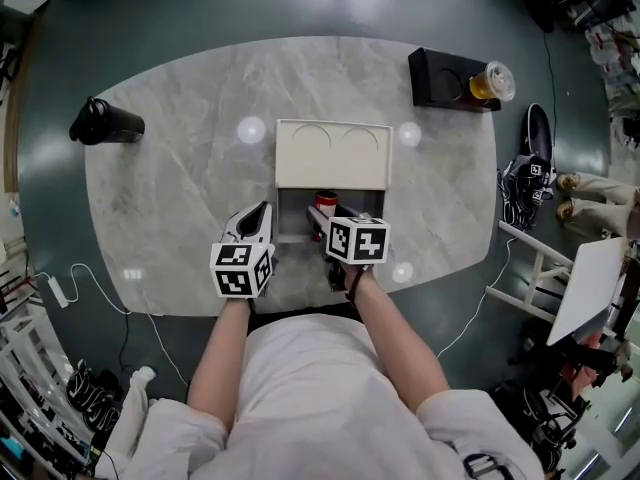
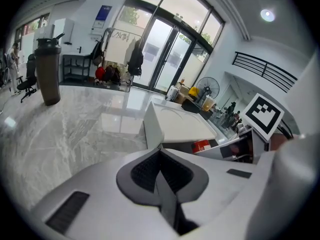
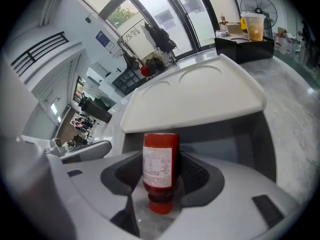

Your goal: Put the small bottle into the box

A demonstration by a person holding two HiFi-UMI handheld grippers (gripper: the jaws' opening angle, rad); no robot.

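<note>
A small red bottle (image 1: 326, 201) (image 3: 160, 166) with a white label stands cap down between the fingers of my right gripper (image 1: 322, 218) (image 3: 160, 184), which is shut on it. It hangs over the grey inside of the open box (image 1: 291, 218) (image 3: 227, 144), whose cream lid (image 1: 332, 154) (image 3: 200, 96) lies folded back beyond. My left gripper (image 1: 262, 215) (image 2: 162, 176) is shut with nothing in it, close to the box's left wall. In the left gripper view the bottle (image 2: 201, 145) shows past the lid (image 2: 175, 121).
A dark shaker bottle (image 1: 105, 123) (image 2: 48, 71) is at the marble table's (image 1: 180, 198) far left. A black tray (image 1: 445, 78) with a drink cup (image 1: 492, 81) (image 3: 253, 25) sits at the far right. A white chair (image 1: 565, 283) and shoes are on the floor to the right.
</note>
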